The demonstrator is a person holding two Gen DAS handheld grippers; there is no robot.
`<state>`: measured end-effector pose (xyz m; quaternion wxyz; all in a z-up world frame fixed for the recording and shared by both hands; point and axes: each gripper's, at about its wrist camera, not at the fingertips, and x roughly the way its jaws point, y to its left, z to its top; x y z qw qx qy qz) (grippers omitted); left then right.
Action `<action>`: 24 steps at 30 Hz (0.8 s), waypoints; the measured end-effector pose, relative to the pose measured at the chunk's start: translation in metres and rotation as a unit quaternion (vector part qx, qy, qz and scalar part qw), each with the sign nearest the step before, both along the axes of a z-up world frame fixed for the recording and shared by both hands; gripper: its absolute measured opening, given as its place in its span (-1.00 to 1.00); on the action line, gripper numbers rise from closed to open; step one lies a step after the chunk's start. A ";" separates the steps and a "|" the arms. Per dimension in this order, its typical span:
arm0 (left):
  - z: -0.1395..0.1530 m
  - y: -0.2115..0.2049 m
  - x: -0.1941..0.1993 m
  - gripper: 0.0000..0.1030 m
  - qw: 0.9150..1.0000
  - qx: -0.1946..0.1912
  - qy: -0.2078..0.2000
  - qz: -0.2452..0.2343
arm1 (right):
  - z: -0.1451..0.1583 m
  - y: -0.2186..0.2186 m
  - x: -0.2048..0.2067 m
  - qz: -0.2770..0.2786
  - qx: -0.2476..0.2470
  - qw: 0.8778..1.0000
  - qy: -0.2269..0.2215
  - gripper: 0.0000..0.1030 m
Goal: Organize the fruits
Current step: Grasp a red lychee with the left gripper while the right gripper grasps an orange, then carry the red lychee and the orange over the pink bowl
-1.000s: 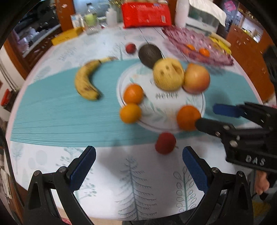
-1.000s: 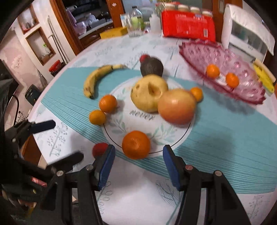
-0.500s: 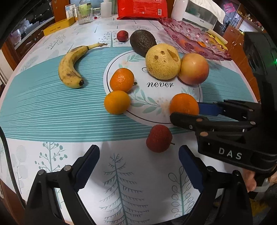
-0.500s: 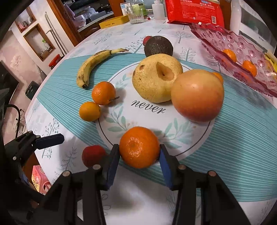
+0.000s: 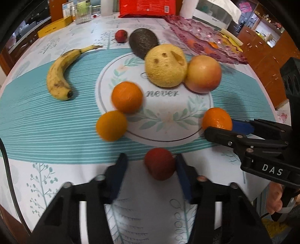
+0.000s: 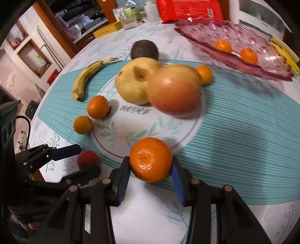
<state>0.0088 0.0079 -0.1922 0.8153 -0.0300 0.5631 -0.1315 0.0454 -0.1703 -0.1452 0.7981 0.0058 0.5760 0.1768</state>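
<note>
Closed in since half a second ago: right gripper [image 6: 151,169] now clamped on the near tangerine [image 6: 151,162], both blue pads touching its dimpled, glossy skin. Left gripper [image 5: 150,169] narrowed from wide open to partly open around the small red fruit [image 5: 159,163], right pad against it, left pad apart with a gap. Blurred by motion in the left wrist view.

Round and matte, that red fruit, at 6 o'clock just off the printed circle of the tablecloth [image 5: 56,131], smooth with teal stripes and leaf drawings. Held tangerine at 4 o'clock on the circle's rim. Two more tangerines [image 5: 127,96] touching each other at 8 o'clock. Rough, pitted yellow pear [image 5: 166,65] pressed against a smooth reddish apple [image 5: 204,74] at 1 o'clock, dark pebbled avocado [image 5: 143,41] right behind the pear. Curved, brown-spotted banana [image 5: 60,77] well apart at 10 o'clock. Ribbed pink glass dish [image 6: 243,43] at 2 o'clock holding two small tangerines; another small one [image 6: 204,74] behind the apple. Second red fruit [image 5: 121,35] beside the avocado. Red packet [image 5: 148,8] at 12 o'clock.
</note>
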 end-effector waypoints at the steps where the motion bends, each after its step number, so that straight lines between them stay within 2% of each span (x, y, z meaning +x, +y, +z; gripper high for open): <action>1: 0.000 -0.003 0.000 -0.38 1.000 -0.004 0.002 -0.004 | 0.001 -0.002 -0.001 -0.002 -0.001 1.000 0.000 -0.17; 4: 0.001 -0.009 -0.001 -0.38 1.000 0.009 -0.002 -0.008 | 0.003 -0.005 -0.004 -0.002 -0.004 1.000 -0.002 -0.17; 10: 0.012 -0.005 -0.002 -0.39 1.000 -0.008 -0.001 -0.004 | 0.013 -0.008 -0.009 0.000 -0.005 1.000 -0.012 -0.17; 17: 0.059 -0.005 0.003 -0.39 0.999 -0.015 -0.036 -0.003 | 0.036 -0.011 -0.011 0.002 0.000 1.000 -0.031 -0.17; 24: 0.110 -0.018 0.020 -0.39 0.998 -0.008 -0.065 -0.010 | 0.073 -0.018 -0.008 -0.001 0.006 0.998 -0.066 -0.17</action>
